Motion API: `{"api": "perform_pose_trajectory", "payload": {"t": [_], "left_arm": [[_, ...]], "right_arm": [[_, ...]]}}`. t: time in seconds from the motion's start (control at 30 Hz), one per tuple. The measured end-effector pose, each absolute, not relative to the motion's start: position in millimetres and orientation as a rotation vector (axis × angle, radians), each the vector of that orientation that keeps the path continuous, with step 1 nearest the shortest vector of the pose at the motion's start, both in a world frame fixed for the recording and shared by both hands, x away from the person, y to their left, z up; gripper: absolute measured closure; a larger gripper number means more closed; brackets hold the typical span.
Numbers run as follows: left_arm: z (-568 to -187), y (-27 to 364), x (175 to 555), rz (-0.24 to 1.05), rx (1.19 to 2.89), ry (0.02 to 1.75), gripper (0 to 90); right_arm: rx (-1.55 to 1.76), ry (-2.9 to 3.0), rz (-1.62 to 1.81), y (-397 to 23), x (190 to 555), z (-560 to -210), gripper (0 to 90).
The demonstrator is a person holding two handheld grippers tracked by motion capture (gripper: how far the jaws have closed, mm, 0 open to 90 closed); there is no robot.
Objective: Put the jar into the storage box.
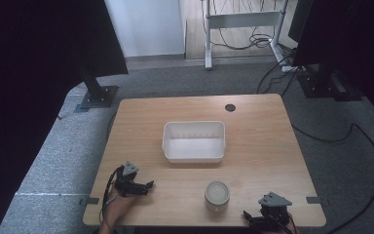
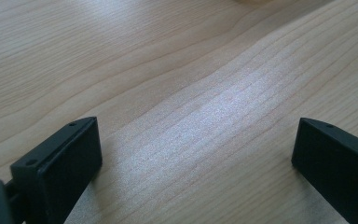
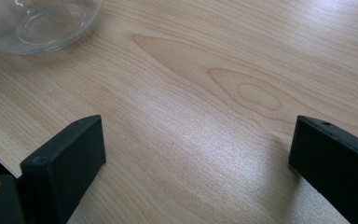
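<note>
Near the table's (image 1: pixel 253 122) front edge, a glass jar (image 1: pixel 217 195) is seen between the left gripper (image 1: pixel 146 185) and right gripper (image 1: pixel 249 216), both spread wide, before the white bin (image 1: pixel 194 142).

Wood table (image 1: pixel 263 141), white bin (image 1: pixel 194 141) mid, glass jar (image 1: pixel 217 196) nr front edge

White bin (image 1: pixel 194 141), clear glass jar (image 1: pixel 217 195), light wood-grain table (image 1: pixel 263 146), black grippers
</note>
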State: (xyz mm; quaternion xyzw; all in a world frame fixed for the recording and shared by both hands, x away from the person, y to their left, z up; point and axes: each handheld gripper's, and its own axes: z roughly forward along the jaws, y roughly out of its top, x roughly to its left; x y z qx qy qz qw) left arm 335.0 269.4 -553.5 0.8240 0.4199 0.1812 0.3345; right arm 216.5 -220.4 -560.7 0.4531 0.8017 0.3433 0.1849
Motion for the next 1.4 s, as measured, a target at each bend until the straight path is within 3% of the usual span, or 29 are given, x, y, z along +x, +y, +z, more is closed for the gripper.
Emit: {"api": "perform_pose_trajectory", "payload": {"t": [1.4], "left_arm": [[-554, 269, 335, 0.474, 2.149, 1.098, 1.2]], "right_arm": [[1.176, 2.272, 1.074, -202, 209, -542, 0.4]]}}
